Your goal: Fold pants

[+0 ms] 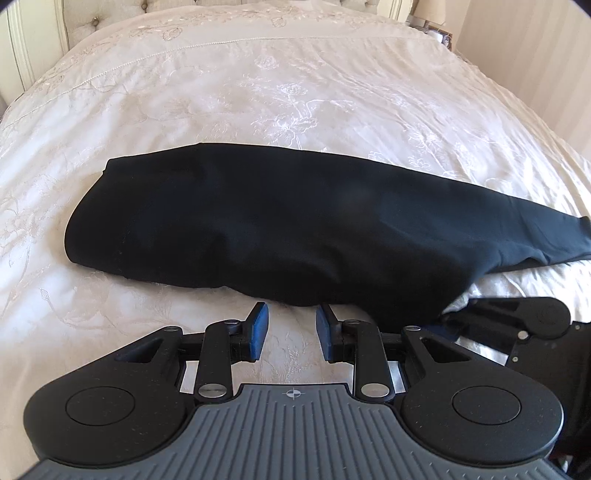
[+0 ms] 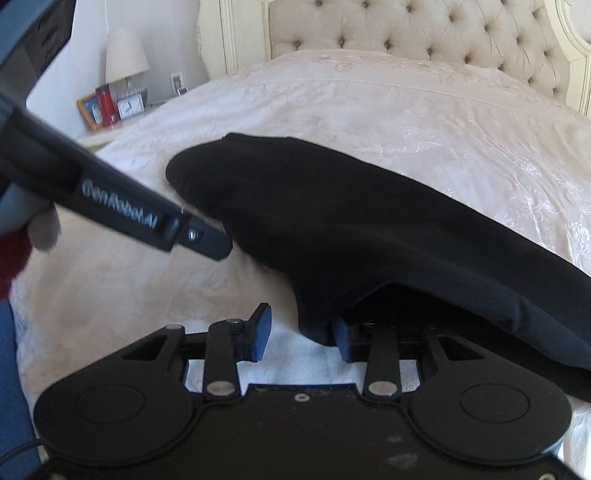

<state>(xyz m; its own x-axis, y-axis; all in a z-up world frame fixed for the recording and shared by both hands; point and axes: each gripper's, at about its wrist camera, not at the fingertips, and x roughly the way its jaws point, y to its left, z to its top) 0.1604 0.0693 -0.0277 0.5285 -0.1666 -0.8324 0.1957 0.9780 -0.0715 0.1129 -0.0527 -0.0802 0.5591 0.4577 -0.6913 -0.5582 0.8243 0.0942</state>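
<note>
Left gripper (image 1: pixel 291 334) hovering, jaws apart, nothing held; right gripper (image 2: pixel 301 338) jaws apart under pants (image 1: pixel 258 221) edge, likely lifting for fold on bed (image 1: pixel 295 92).

Open bed (image 1: pixel 258 92) lies beyond the pants (image 1: pixel 277 221); the headboard (image 2: pixel 424 33) and a cluttered nightstand (image 2: pixel 99 134) bound the far end.

One raised brand name was the only readable text.
In the right wrist view, the left gripper (image 2: pixel 218 251) carried raised lettering along its black body that read roughly "GenRobot.AI", blurred; the bedside clock (image 2: pixel 130 106) face was too small to read.
</note>
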